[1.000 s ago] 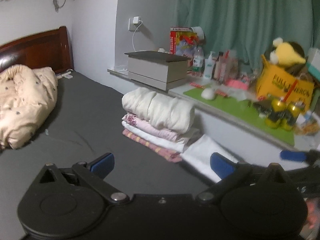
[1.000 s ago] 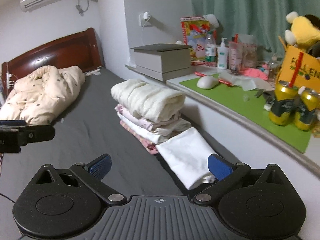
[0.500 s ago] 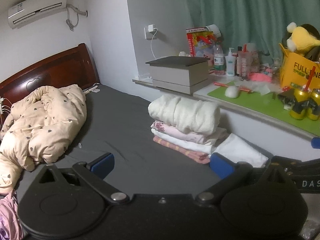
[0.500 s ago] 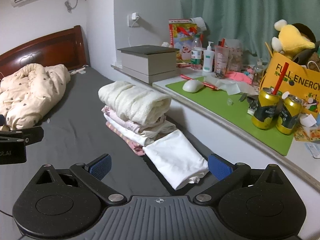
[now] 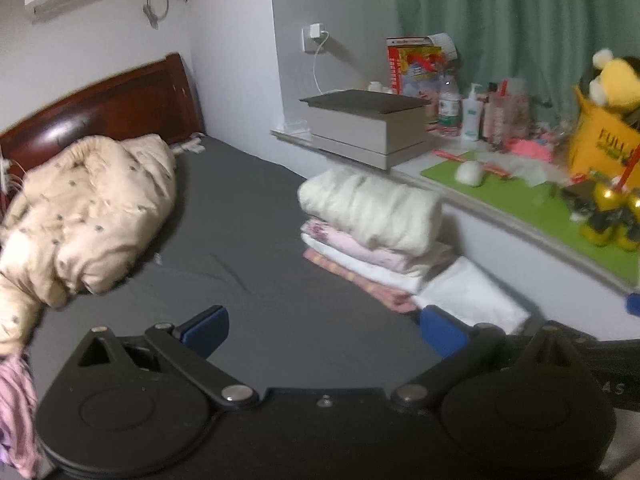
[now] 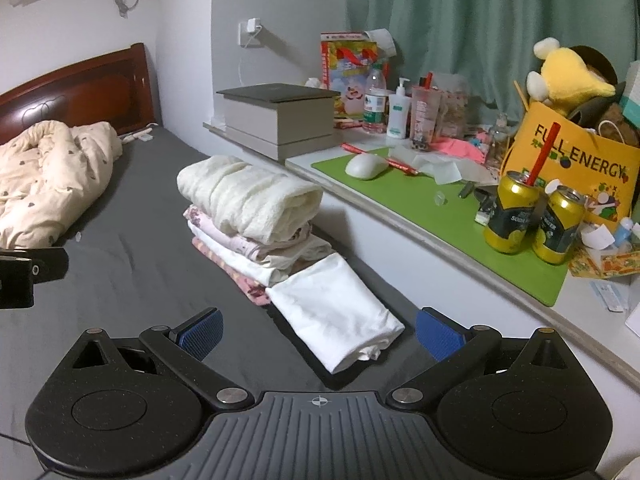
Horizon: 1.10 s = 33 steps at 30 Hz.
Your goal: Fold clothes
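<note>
From the left wrist: left gripper [image 5: 323, 330] spread wide and empty above the grey bed [image 5: 248, 240]; tilted lower than half a second ago, headboard now nearer the top; folded stack [image 5: 368, 236] beside the sill, white folded garment [image 5: 472, 294] touching its near end, partly hidden by the blue pad; striped cloth [image 5: 16, 404] cut off at left; blurred throughout. From the right wrist: right gripper [image 6: 318, 334] likewise agape, holding nothing; view barely shifted; left tool's tip cropped at the left edge.
</note>
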Available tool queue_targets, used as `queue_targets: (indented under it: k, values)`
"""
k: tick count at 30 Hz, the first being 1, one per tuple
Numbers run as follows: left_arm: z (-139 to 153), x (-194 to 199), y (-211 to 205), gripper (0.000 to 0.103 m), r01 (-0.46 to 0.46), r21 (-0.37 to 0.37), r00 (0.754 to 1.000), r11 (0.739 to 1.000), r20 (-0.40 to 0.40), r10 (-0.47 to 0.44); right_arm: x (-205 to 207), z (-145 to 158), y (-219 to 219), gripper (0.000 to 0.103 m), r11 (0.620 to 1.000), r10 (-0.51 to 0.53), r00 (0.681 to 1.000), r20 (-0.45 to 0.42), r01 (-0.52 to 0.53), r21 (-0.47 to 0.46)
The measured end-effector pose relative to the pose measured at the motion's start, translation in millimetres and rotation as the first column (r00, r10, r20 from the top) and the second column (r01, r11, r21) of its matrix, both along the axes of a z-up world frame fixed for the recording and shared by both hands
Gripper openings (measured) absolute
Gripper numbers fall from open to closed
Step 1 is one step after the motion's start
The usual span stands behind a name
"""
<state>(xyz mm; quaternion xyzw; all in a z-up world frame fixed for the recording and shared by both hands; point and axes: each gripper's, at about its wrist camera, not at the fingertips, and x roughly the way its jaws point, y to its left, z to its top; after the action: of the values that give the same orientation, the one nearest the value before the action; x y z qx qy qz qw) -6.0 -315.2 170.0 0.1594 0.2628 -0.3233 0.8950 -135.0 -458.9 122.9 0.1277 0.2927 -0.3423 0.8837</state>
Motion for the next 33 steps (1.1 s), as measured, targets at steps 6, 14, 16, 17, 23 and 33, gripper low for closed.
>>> queue_targets:
  k: [6,14,16,17,23,33]
  values:
    - [10.3,-5.3,-1.9,0.103,0.013,-0.014,0.999,1.0,0.034,-0.013,-0.1,5.0,-1.7,0.103,1.0,-0.024,1.0,0.0,0.024,-0.006]
    - [10.8,0.7,-5.9,0.103,0.028,-0.036,0.999,0.999,-0.025,-0.029,-2.8,10.4,-3.9,0.103,1.0,-0.013,1.0,0.016,0.013,0.007]
    - [9.4,6.3,-5.0,0.103,0.032,-0.063,0.996,0.998,-0.083,-0.037,-2.7,11.6,-3.1,0.103,1.0,-0.009,1.0,0.012,0.009,-0.004]
    - [8.7,8.7,-4.9,0.103,0.026,-0.07,0.994,0.997,-0.105,-0.033,-2.5,12.2,-3.0,0.103,1.0,-0.008,1.0,0.011,0.008,-0.007]
    - [5.8,13.2,-8.3,0.103,0.017,-0.046,0.992,0.999,-0.123,-0.022,2.9,10.3,0.5,0.103,1.0,-0.001,1.0,0.007,0.001,-0.008]
    - [0.6,12.4,-16.7,0.103,0.035,-0.016,0.993,0.999,-0.117,-0.037,5.4,8.7,-2.7,0.103,1.0,-0.011,1.0,0.0,0.011,-0.004]
